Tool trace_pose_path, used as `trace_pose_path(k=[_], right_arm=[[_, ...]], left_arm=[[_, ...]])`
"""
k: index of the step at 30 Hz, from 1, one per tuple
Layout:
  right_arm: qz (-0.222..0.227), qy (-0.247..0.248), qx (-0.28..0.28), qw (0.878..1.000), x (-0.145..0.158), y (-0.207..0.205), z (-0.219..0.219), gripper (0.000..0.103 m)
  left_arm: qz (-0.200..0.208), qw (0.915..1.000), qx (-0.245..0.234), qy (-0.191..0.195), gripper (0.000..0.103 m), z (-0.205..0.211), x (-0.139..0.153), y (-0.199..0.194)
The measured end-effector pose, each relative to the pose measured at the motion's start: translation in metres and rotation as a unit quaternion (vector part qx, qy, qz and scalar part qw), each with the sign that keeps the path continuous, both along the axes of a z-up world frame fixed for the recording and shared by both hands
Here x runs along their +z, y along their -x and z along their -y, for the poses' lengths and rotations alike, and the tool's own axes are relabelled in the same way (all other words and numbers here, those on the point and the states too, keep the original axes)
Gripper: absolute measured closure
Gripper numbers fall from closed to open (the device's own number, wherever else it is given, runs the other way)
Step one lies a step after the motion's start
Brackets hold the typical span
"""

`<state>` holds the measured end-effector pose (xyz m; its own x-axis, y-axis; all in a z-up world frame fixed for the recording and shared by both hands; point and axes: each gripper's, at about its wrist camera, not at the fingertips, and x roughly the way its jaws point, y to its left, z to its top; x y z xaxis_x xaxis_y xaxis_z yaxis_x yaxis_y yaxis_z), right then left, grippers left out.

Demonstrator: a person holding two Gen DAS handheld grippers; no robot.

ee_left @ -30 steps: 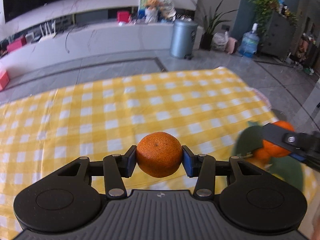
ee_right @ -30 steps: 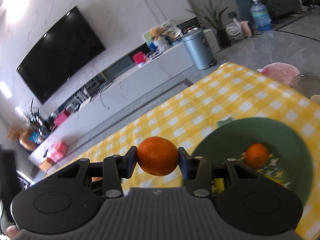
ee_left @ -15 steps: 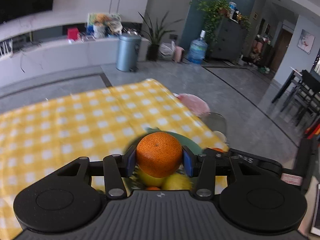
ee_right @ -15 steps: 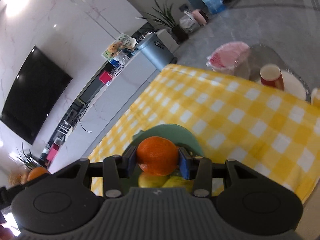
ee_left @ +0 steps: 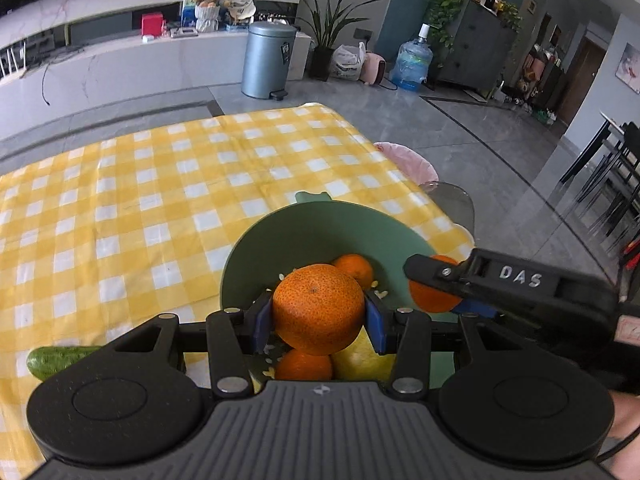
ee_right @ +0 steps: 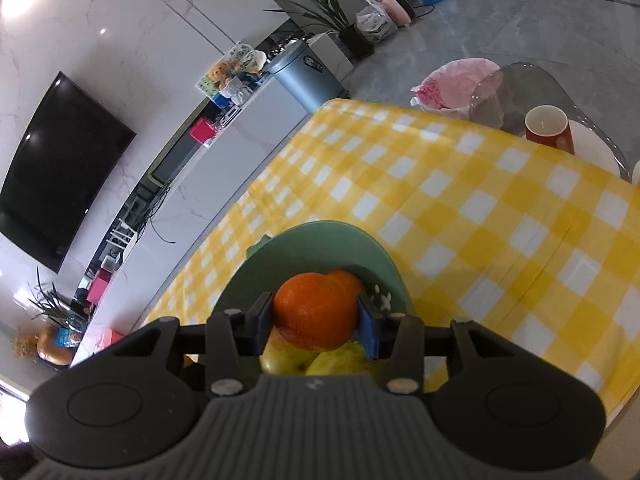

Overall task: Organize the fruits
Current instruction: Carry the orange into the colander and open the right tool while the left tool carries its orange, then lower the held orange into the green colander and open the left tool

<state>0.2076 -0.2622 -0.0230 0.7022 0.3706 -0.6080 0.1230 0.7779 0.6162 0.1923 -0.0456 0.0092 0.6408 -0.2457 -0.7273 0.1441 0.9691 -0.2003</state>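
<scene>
on the far left, a green cucumber [ee_left: 60,359] lies on the yellow and white checked cloth [ee_left: 140,208], just beside the left gripper's body. it is outside the bowl.

next comes the left gripper [ee_left: 319,322]. its two blue pads are squeezed tight on a big orange [ee_left: 318,309], one pad on each side. the big orange hangs over the green bowl [ee_left: 288,236], above the fruit that is already in there.

the green bowl sits on the cloth near the table's right edge. inside it there is a small orange [ee_left: 355,270] near the back, another orange [ee_left: 305,365] low down under the held one, and a yellow fruit [ee_left: 362,362] next to that. some little white and yellow bits lie on the bowl's floor. i cannot tell what they are.

to the right, the right gripper [ee_right: 316,322] reaches in over the bowl's right side. its pads are clamped on a second orange [ee_right: 315,312]. in its own view that orange is over the bowl too, with two yellow-green fruits [ee_right: 316,360] under it.

past the bowl, off the table's right edge, a pink bin [ee_right: 456,84] stands on the floor. a red cup [ee_right: 548,130] sits on a clear glass table [ee_right: 516,88] beside the cloth.
</scene>
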Motion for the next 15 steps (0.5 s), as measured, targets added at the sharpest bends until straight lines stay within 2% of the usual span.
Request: trace_pose_path(k=[8, 10, 12, 15], right_arm=[[-0.018, 0.024, 0.002, 1.0, -0.005, -0.008, -0.008, 0.061], [-0.013, 0.036, 0.004, 0.999, -0.002, -0.008, -0.011, 0.049], [-0.002, 0.029, 0.003, 1.0, 0.002, -0.007, -0.011, 0.042], [0.006, 0.03, -0.005, 1.0, 0.005, -0.005, -0.009, 0.041]], left_arm=[[-0.009, 0.9998, 0.017, 0.006, 0.05, -0.011, -0.01, -0.002], [-0.009, 0.9999, 0.013, 0.005, 0.05, -0.013, -0.011, -0.003], [-0.009, 1.0, 0.0, -0.003, 0.05, -0.013, -0.01, -0.003], [-0.018, 0.9998, -0.011, -0.005, 0.05, -0.016, -0.011, -0.006]])
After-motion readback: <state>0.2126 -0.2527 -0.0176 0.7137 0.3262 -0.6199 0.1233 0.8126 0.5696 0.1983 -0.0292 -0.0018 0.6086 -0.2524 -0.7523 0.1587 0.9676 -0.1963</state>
